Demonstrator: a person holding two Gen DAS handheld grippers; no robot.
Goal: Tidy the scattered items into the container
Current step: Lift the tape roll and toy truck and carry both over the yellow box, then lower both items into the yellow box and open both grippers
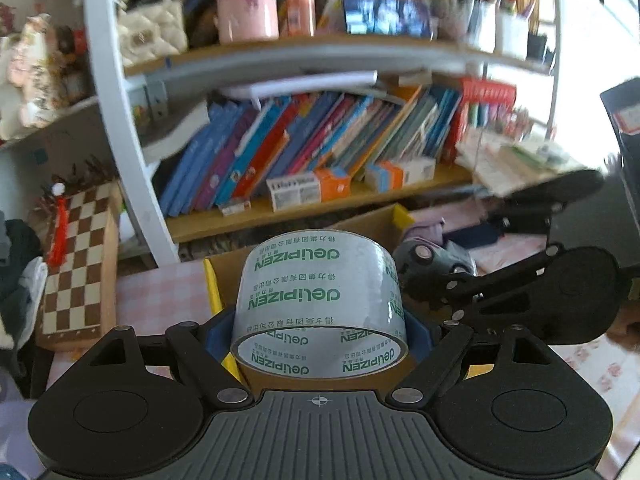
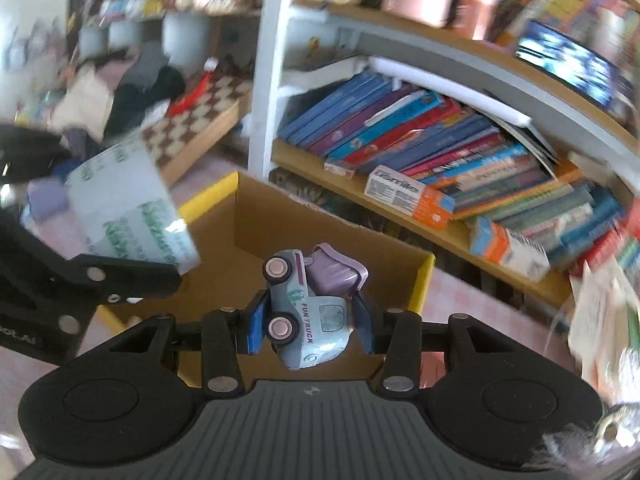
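My left gripper [image 1: 320, 320] is shut on a roll of clear tape [image 1: 320, 304] with green lettering, held above the open cardboard box [image 1: 368, 222]. In the right wrist view my right gripper [image 2: 310, 320] is shut on a pale blue toy truck [image 2: 308, 320] with pink wheels and a purple back, turned on its side over the cardboard box [image 2: 260, 224] with yellow-edged flaps. The tape roll [image 2: 128, 216] and the left gripper show blurred at the left of that view. The right gripper [image 1: 436, 280] with the toy truck [image 1: 424, 256] shows at the right of the left wrist view.
A white-framed bookshelf [image 1: 320, 140] packed with leaning books and small boxes stands behind the box. A wooden chessboard [image 1: 80, 272] leans at the left beside piled clothes. The box sits on a pink checked surface [image 1: 160, 292]. Papers [image 2: 600, 312] lie at the right.
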